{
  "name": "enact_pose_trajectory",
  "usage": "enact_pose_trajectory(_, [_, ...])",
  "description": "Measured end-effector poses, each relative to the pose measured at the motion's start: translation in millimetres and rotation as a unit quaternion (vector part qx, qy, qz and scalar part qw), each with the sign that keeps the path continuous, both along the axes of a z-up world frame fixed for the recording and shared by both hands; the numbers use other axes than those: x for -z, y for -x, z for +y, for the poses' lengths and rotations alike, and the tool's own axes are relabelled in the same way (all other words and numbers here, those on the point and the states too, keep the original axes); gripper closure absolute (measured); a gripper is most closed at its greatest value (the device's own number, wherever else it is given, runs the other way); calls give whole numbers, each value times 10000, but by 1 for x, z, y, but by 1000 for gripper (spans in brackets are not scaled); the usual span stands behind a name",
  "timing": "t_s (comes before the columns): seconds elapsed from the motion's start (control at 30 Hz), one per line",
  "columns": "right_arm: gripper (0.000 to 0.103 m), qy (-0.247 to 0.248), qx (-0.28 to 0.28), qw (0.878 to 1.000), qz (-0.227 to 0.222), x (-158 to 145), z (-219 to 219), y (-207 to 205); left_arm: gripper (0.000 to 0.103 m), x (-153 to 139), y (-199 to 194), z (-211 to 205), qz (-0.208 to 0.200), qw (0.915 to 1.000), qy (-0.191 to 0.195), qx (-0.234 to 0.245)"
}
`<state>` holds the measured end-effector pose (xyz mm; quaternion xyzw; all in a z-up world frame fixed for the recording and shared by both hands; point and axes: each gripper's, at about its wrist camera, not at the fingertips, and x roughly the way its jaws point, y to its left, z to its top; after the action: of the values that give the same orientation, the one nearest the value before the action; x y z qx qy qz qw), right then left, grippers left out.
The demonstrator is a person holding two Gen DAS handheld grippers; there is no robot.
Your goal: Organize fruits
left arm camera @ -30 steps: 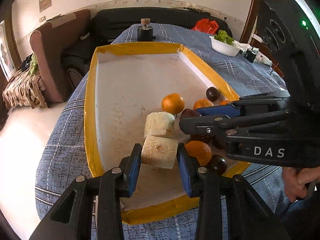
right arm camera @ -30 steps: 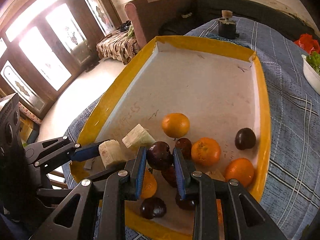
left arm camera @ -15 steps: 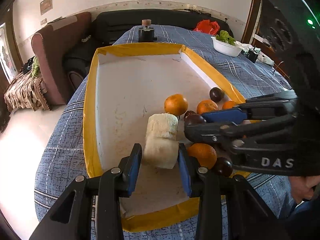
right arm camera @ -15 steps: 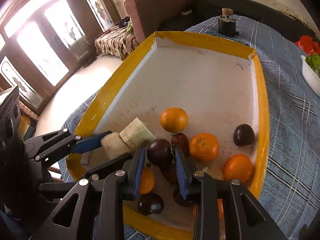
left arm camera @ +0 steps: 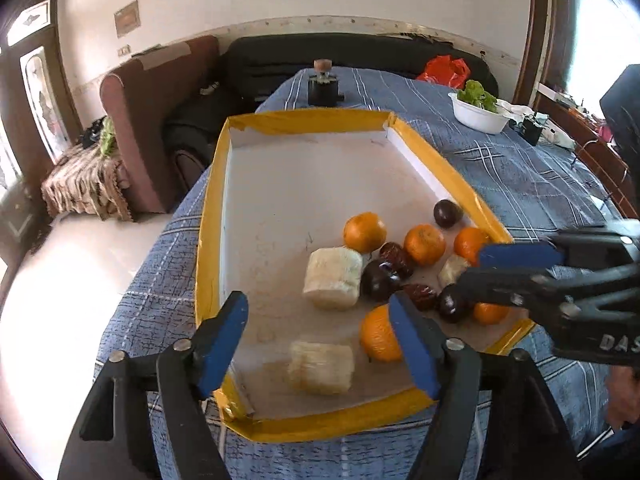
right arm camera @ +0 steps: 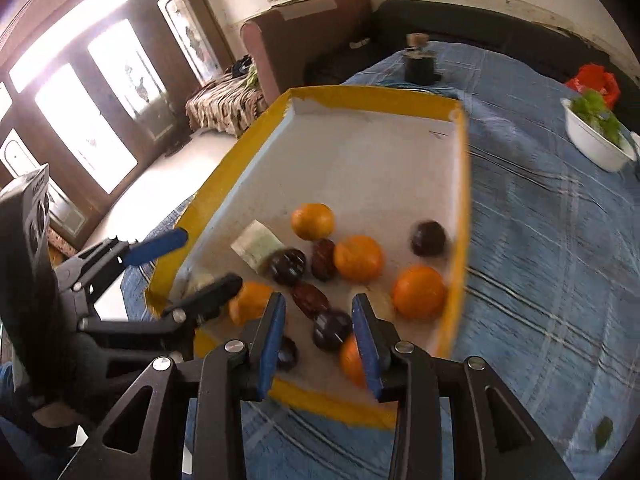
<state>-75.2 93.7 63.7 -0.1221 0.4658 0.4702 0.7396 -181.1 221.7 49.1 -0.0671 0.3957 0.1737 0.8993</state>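
Fruits loose in yellow-rimmed tray

Matt white cardboard tray, rim wrapped in glossy yellow tape. Woven blue checked tablecloth beneath, soft and dull. Oranges with dimpled, faintly shiny peel; dark plums smooth and glossy. Pale cut chunks fibrous, rough. Left gripper matt black plastic, blue rubbery pads, bright metal rivets. White bowl smooth plastic.

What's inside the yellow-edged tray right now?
The tray holds oranges, dark plums, brown dates and pale cut chunks. The right tongs cover some fruit at the near right corner.
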Motion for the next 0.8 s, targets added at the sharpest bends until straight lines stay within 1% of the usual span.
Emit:
enact_pose_trajectory(0.03, [63, -6, 47, 10000, 5, -1, -8, 0, 28, -2, -1, -5, -2, 10000, -53, -32])
enact_pose_trajectory(0.1, [62, -23, 173, 9998, 12, -2, -28, 0, 21, -6, -2, -14, -1, 9998, -140, -143])
enact_pose_trajectory(0.17, [61, -56, 257, 9996, 28, -5, -46, 0, 17, -10, -3, -24, 7, 9995, -174, -245])
enact_pose_trajectory(0.2, [61, -66, 275, 9996, 22, -6, -53, 1, 15, -12, -3, -29, 26, 9993, -218, -315])
enact_pose_trajectory(0.27, [56, -94, 292, 9995, -4, -9, -68, 4, 14, -15, -1, -38, 41, 9986, -301, -430])
enact_pose_trajectory(0.4, [53, -118, 227, 9997, -55, -12, -90, 12, 9, -21, 2, -54, 100, 9966, -439, -688])
enact_pose_trajectory(0.47, [48, -132, 202, 9997, -81, -14, -99, 14, 9, -23, 2, -61, 214, 9951, -533, -799])
enact_pose_trajectory(0.57, [41, -175, 144, 9996, -137, -18, -108, 17, 8, -25, 6, -69, 322, 9940, -561, -885])
enact_pose_trajectory(0.63, [39, -213, 97, 9996, -160, -21, -111, 19, 8, -26, 10, -73, 334, 9937, -522, -929])
enact_pose_trajectory(0.8, [34, -280, -100, 9993, -241, -26, -112, 25, 6, -31, 23, -80, 358, 9909, -594, -1158])
